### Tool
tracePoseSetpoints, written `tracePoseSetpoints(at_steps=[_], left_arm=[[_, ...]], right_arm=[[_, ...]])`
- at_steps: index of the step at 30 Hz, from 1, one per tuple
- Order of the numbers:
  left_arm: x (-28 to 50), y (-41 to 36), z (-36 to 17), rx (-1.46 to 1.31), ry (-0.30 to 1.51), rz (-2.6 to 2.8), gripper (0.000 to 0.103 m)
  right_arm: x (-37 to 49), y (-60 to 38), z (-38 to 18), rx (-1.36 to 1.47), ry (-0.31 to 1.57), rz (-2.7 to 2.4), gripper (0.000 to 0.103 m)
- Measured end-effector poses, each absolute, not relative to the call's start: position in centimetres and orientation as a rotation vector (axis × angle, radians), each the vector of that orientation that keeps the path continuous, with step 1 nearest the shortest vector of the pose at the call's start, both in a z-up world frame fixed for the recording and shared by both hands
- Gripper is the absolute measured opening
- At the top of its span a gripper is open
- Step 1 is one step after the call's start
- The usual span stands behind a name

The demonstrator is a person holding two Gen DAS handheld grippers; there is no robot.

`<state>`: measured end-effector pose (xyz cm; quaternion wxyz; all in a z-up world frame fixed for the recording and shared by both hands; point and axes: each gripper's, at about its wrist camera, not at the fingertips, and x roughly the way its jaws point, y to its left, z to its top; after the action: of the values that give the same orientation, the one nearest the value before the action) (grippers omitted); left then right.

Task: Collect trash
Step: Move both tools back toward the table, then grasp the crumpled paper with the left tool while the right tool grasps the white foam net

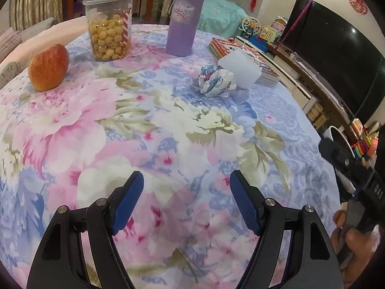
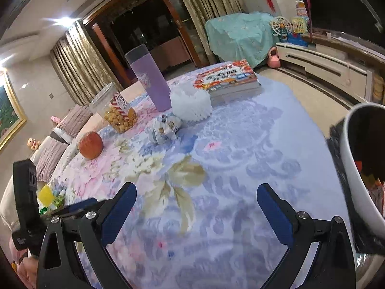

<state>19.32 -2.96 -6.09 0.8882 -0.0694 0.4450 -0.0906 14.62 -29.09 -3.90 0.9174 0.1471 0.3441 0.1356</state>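
Crumpled wrapper point(image 1: 217, 82) beside tissue roll point(image 1: 240, 68): I'd bring left claw point(image 1: 186, 203) in low; both claws, right claw point(image 2: 196, 213) too, apart, empty.

Dim warm indoor light, ceiling lamp glare, fisheye-bent dark edges, slight blur.

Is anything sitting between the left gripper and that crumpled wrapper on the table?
Nothing visible does. Only bare flowered tablecloth lies between the open left gripper and the crumpled wrapper. The white foam piece sits just behind the wrapper, not in front.
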Motion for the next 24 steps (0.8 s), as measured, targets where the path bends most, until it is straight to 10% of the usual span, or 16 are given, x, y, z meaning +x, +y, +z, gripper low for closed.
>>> tracePoseSetpoints(at_steps=[24], left_arm=[[29.8,-6.4,-6.0,-0.115,0.926,-0.255,0.076]], right_arm=[[26.0,-29.3,-5.3,0.359,0.754,0.337,0.094]])
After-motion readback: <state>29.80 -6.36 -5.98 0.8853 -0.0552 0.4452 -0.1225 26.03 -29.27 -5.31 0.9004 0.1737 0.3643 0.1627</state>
